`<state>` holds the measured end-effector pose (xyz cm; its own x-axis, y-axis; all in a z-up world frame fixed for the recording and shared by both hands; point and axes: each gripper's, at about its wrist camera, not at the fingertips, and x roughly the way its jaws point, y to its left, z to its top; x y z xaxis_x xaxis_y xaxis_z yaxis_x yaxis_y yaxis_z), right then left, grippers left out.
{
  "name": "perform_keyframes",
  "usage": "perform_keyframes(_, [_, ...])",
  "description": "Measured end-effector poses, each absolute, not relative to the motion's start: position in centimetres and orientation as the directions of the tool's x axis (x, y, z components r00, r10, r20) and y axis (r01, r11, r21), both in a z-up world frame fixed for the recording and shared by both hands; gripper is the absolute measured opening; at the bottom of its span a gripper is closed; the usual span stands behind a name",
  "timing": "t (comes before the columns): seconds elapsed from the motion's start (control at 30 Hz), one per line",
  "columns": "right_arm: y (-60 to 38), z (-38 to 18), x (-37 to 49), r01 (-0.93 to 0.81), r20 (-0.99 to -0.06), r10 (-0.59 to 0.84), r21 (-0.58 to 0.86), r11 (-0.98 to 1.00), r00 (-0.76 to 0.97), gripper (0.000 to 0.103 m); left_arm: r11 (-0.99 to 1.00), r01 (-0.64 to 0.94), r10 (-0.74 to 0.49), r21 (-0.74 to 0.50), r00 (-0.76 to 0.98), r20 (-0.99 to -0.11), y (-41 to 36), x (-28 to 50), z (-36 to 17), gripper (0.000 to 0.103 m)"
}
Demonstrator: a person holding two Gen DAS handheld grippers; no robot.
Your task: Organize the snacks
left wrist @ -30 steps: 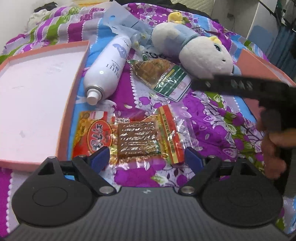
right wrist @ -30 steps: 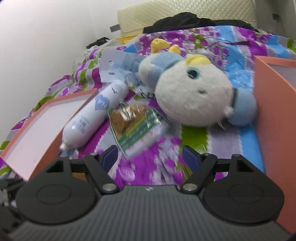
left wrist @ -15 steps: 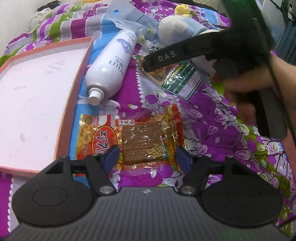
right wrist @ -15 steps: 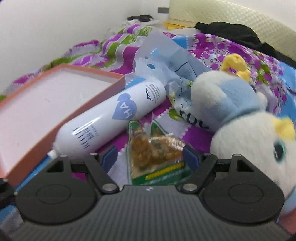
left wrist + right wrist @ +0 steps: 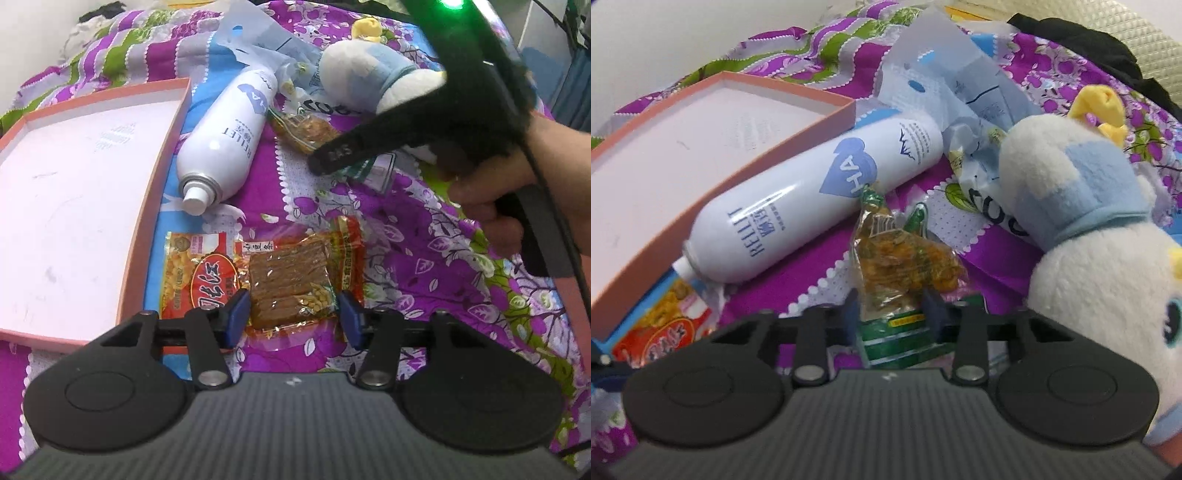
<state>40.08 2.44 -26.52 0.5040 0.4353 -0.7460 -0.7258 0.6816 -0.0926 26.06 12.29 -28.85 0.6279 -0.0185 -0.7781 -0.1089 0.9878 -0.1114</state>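
Observation:
A brown dried-tofu snack packet [image 5: 290, 280] lies on the purple flowered bedspread, beside an orange-red snack packet [image 5: 195, 277]. My left gripper [image 5: 292, 315] is closing on the tofu packet, and its blue pads press the packet's two sides so the wrapper buckles. A clear-and-green snack packet [image 5: 901, 266] stands crumpled between the pads of my right gripper [image 5: 890, 314], which is closing and squeezes its lower part. In the left wrist view the right gripper's black fingers [image 5: 332, 157] lie over that green packet [image 5: 306, 129].
A white spray bottle [image 5: 229, 136] lies between the packets and an open pink box [image 5: 159, 192] at the left. A white and blue plush toy [image 5: 1089, 258] sits at the right, and a pale blue plastic bag [image 5: 942, 74] behind. A person's hand [image 5: 498, 192] holds the right tool.
My right gripper swung left to the green packet and its jaws came together on it. My left jaws narrowed from wide apart onto the tofu packet's sides.

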Motion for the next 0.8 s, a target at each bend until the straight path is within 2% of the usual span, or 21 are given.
perform_keyframes(0.13, [1.4,-25.4,39.3,-0.704,-0.731,0.447,-0.064,0.707,0.515,0.021,0.986,-0.105,-0.035,-0.128,0.621,-0.783,12.2,25.3,-28.0,0.056])
perform_keyframes(0.37, [-1.4,-22.8,36.4,-0.667,-0.696,0.470,-0.017,0.745,0.542,0.013,0.981,-0.111,-0.058,-0.160,0.619,-0.783,11.5,22.6,-26.5,0.056])
perform_keyframes(0.8, [-8.0,-19.0,28.1,-0.586,-0.632,0.491,0.071,0.807,0.599,0.011,0.980,-0.116,-0.053,-0.164,0.640,-0.767,8.9,17.1,-23.3,0.056])
